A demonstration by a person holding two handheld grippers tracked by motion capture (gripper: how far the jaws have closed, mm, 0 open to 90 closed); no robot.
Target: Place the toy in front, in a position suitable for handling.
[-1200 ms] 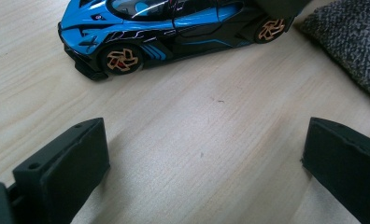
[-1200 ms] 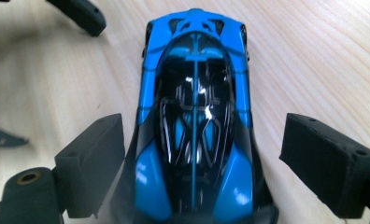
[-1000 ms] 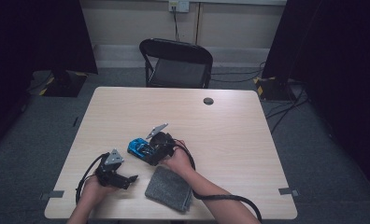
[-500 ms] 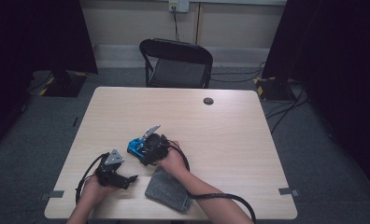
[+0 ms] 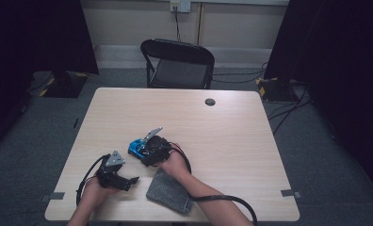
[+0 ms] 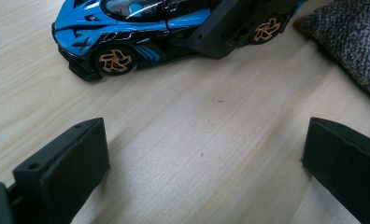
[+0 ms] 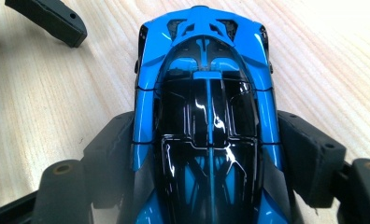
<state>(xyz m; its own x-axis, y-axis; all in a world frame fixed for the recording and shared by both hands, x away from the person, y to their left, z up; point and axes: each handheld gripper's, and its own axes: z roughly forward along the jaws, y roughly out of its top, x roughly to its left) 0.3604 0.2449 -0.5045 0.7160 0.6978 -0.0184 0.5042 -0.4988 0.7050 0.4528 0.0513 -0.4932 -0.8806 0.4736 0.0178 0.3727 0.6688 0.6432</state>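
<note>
The right gripper [image 7: 206, 154] has just been closing, its jaws now touching both flanks of the car [image 7: 206, 116]; the left gripper [image 6: 204, 168] gapes wide nearby.

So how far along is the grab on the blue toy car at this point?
Done: the right gripper has reached the blue toy car and straddles its rear half, one jaw on each flank. In hand: its jaws have just been closing on the car, which stands on the table on its wheels. Left: lifting or moving it. The left gripper rests open nearby, and the grey cloth lies untouched.
</note>
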